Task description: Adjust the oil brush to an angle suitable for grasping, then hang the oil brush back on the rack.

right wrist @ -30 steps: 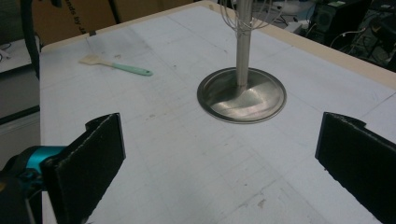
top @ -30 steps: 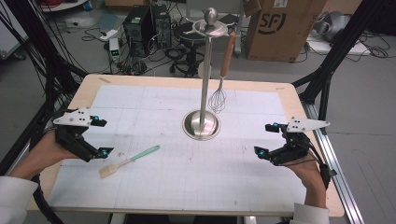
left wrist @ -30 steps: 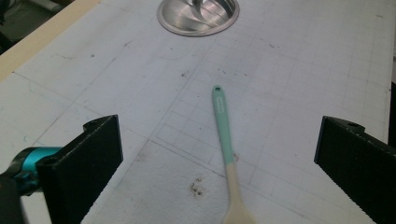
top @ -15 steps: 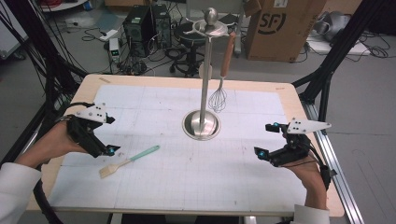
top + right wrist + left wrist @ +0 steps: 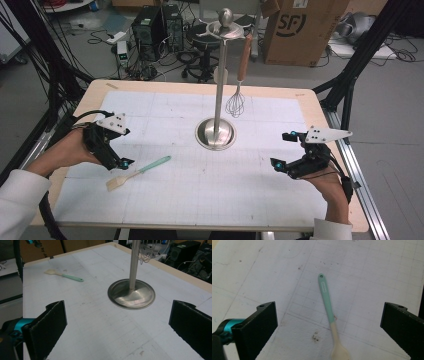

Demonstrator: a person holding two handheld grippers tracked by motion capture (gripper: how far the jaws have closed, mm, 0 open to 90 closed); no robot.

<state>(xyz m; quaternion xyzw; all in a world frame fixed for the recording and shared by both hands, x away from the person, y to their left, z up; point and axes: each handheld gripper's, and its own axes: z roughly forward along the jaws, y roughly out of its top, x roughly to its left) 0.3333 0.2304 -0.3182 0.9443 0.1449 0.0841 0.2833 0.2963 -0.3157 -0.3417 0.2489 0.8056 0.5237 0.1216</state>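
Hovering over the spatula [image 5: 329, 315] now, the left gripper [image 5: 111, 150] has its jaws spread wide and empty, straddling the thing from above. The spatula lies flat on the table [image 5: 190, 200], left of centre, pale blade toward the person, mint handle pointing away toward the stand [image 5: 216, 132]. It looks light and slim; the handle probably stiff, the blade likely softer and bendy, so the handle's middle seems the place to pinch. It lies so low that the jaws would need to come right down to the surface, and a smooth handle could slip or roll.

Over on the right, the right gripper [image 5: 289, 152] hangs just as wide, holding nothing, well apart from the action. Plenty of bare table around the spatula, with the near and left edges not far off. Farther back, the stand's round base sits mid-table, its pole rising tall, and a whisk [image 5: 236, 102] dangles from the top: that is the one thing to steer round on any lift.
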